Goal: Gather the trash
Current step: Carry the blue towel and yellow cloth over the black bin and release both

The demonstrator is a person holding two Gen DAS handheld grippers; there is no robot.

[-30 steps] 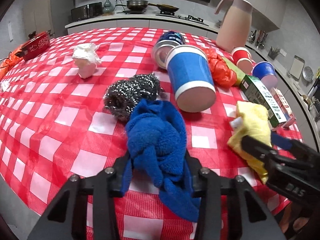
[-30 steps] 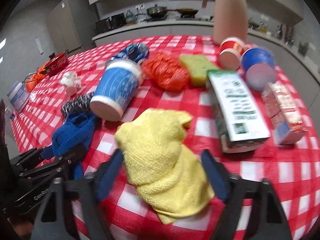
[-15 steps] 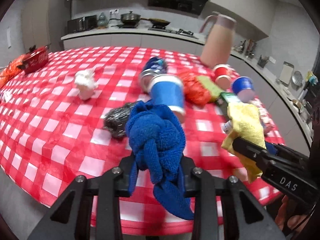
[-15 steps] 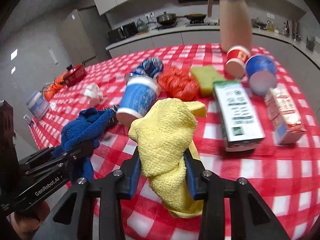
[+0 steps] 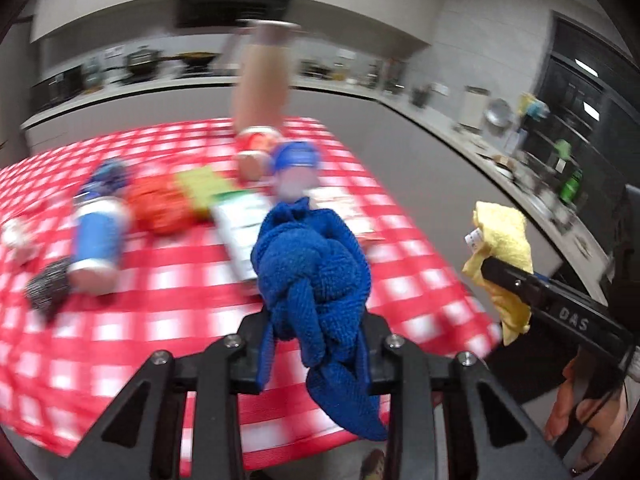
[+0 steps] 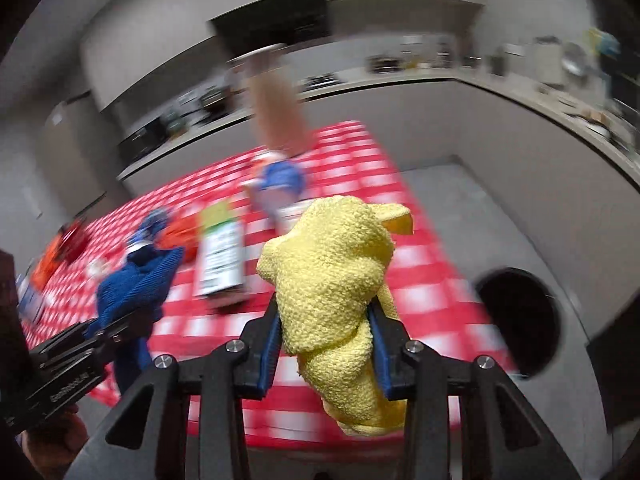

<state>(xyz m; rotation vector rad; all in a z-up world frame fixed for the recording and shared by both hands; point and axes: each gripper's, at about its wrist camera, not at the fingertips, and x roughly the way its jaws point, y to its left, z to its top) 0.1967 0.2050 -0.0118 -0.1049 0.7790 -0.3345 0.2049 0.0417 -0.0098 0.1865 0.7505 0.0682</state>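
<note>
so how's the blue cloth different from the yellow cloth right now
The blue cloth sits in the left claw; the yellow cloth sits in the right claw. The blue cloth looks twisted into a knot with a tail hanging below; the yellow cloth is a looser crumpled lump. The blue weave looks ribbed, the yellow nubbly. Both are bunched, pinched and lifted clear of the table.

It was a home kitchen. A long pale grey countertop (image 5: 360, 92) curved along the back and right walls, carrying a blurred dark lidded pot (image 5: 140, 62) and other cookware beneath a black range hood (image 5: 236, 0). A table under a red-and-white checked plastic cloth (image 5: 180, 292) held a tall beige thermos jug (image 5: 262, 80).
</note>
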